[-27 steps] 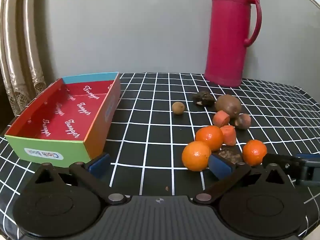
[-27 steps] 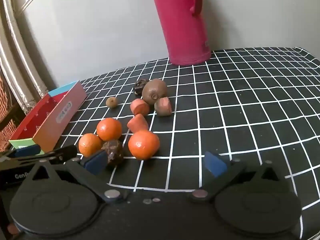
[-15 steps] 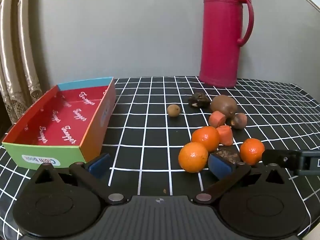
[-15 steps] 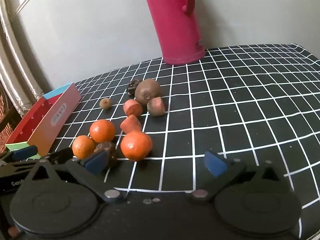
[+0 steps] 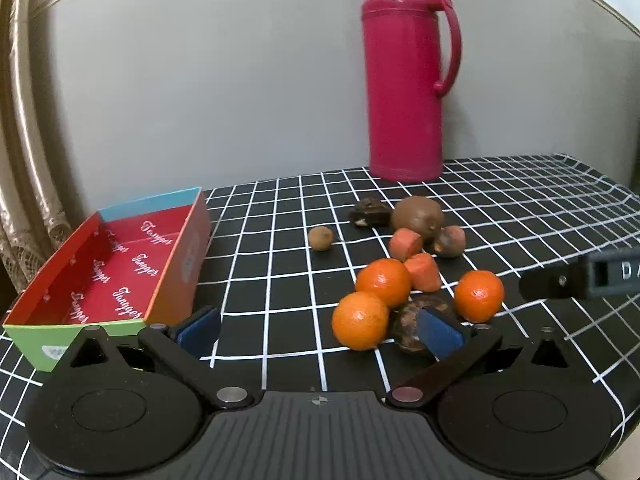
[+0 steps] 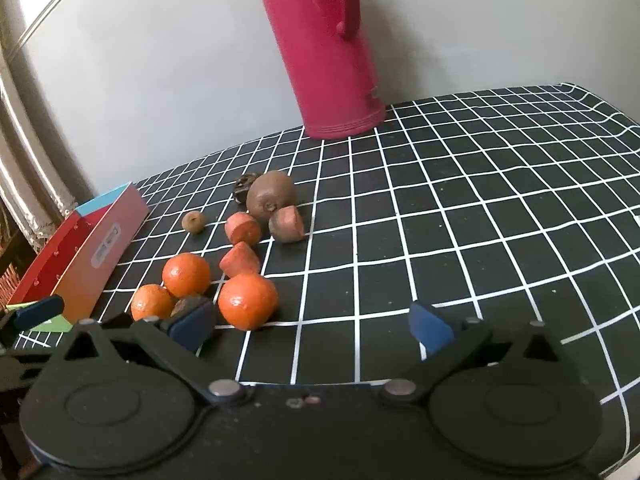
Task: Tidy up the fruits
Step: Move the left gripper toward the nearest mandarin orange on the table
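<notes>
Both tools stand wide apart and hold nothing: the left tool (image 5: 320, 330) hangs low over the near edge of the worktop (image 5: 520, 200), and the right tool (image 6: 310, 326) hangs beside it. The fruit lies loose in a cluster on the checked cloth: three oranges (image 5: 360, 320), a kiwi (image 5: 418, 216), some cut orange-red pieces (image 5: 422, 272) and a dark brown fruit (image 5: 412, 324) just beyond the left tool's right pad. The box (image 5: 120, 272) to the left is bare inside, so the sorting appears not to have begun; this looks like the approach to a first pick. The next move probably calls for bringing one tool forward so its pads straddle a single orange, closing on it without nudging its neighbours, then carrying it over to the box. A red flask (image 5: 404, 80) stands well behind.
</notes>
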The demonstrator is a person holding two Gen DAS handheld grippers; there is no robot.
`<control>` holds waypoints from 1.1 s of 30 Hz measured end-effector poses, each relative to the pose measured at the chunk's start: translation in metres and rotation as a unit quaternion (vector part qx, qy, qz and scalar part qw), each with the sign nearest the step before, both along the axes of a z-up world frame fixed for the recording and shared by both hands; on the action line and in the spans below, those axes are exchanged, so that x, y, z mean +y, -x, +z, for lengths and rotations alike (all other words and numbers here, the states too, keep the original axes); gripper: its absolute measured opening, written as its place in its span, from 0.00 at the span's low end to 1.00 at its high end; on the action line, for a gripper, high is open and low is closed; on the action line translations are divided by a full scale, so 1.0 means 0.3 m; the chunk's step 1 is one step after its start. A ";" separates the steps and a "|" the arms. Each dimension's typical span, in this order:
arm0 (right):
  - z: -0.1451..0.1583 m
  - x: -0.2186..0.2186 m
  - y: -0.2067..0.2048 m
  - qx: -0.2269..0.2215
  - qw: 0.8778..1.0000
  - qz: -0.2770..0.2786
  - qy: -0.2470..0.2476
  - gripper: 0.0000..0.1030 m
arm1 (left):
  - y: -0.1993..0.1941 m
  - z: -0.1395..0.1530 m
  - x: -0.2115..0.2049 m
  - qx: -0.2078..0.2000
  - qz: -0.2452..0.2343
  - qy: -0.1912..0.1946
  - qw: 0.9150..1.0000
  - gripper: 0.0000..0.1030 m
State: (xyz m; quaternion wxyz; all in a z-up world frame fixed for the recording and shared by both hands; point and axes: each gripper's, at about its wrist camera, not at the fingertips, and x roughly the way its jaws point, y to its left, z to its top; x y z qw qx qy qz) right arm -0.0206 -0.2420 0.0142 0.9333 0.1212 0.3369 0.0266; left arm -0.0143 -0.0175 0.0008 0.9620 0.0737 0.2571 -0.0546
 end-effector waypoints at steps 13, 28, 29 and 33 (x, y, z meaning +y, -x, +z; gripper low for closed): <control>-0.001 0.009 0.001 -0.005 1.000 -0.009 -0.009 1.00 | -0.013 -0.012 0.016 0.020 0.012 0.019 1.000 1.00; -0.005 -0.002 -0.011 -0.001 1.000 0.001 -0.012 1.00 | -0.024 -0.015 0.018 0.024 0.017 0.020 0.999 1.00; -0.005 0.002 -0.011 -0.001 1.000 0.001 -0.012 1.00 | -0.023 -0.015 0.018 0.024 0.017 0.020 0.999 1.00; -0.009 -0.009 -0.010 0.000 1.000 0.003 -0.014 1.00 | -0.023 -0.016 0.022 0.024 0.016 0.020 0.999 1.00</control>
